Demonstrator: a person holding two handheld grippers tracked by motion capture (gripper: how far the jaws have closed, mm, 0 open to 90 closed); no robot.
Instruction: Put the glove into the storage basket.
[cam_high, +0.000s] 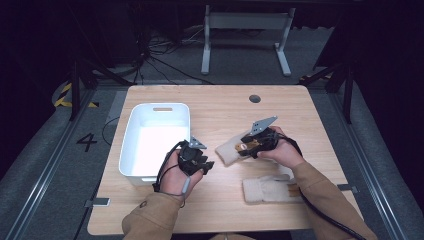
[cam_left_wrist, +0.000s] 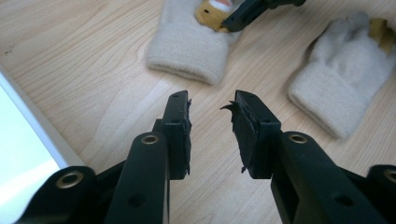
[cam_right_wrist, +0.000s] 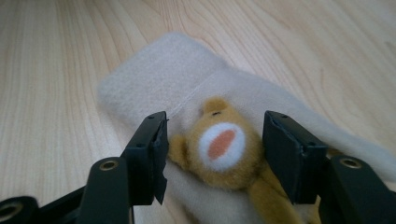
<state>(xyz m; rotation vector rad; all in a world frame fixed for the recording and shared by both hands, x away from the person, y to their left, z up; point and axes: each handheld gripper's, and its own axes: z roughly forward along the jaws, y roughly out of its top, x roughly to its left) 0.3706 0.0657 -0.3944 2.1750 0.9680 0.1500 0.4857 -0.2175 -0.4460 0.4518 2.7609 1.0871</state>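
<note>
Right tool is down over the far cream mitten mid-surface, jaws spread wide either side of the plush bear patch, pads not pressing on it, so nothing is gripped. Left tool hovers empty beside the white bin, jaws apart with bare wood between them, aimed at that mitten's cuff. Second mitten lies flat near the front edge, well apart from both. Risks as I read it: closing on the bear alone would pinch the applique, not the knit, so the mitten could dangle, twist or slip out on the lift. Soft fleece compresses, making a shallow bite weak. The left tool's pad looks frayed, which could snag fibres. If both tools converge on one mitten they could collide.
</note>
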